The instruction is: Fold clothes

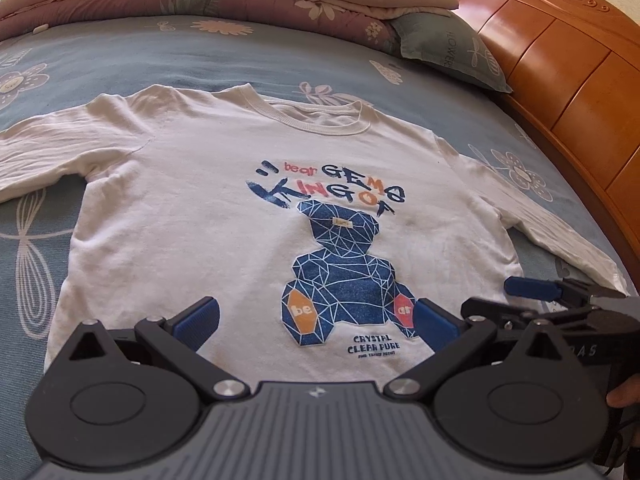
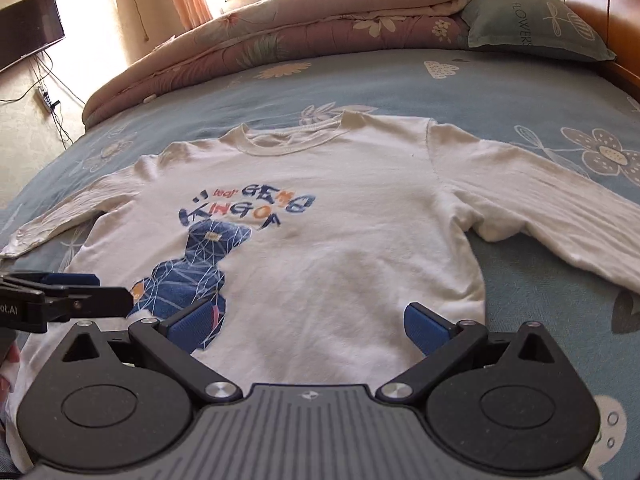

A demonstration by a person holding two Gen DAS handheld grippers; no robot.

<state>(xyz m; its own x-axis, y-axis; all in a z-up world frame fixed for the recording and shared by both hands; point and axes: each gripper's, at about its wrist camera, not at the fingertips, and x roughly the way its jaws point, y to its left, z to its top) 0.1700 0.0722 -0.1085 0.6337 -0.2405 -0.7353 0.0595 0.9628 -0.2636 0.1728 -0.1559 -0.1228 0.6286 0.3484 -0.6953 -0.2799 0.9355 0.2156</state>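
A white long-sleeved shirt with a blue bear print lies flat and face up on the bed, sleeves spread to both sides. My left gripper hovers open over the shirt's lower hem, nothing between its blue pads. To its right, the other gripper shows from the side. In the right wrist view the same shirt lies spread out, and my right gripper is open above the hem, right of the bear print. The left gripper pokes in from the left edge.
The shirt rests on a blue flowered bedsheet. A folded pink quilt and a green pillow lie along the far side. A wooden headboard bounds the right. A person's hand holds the right gripper.
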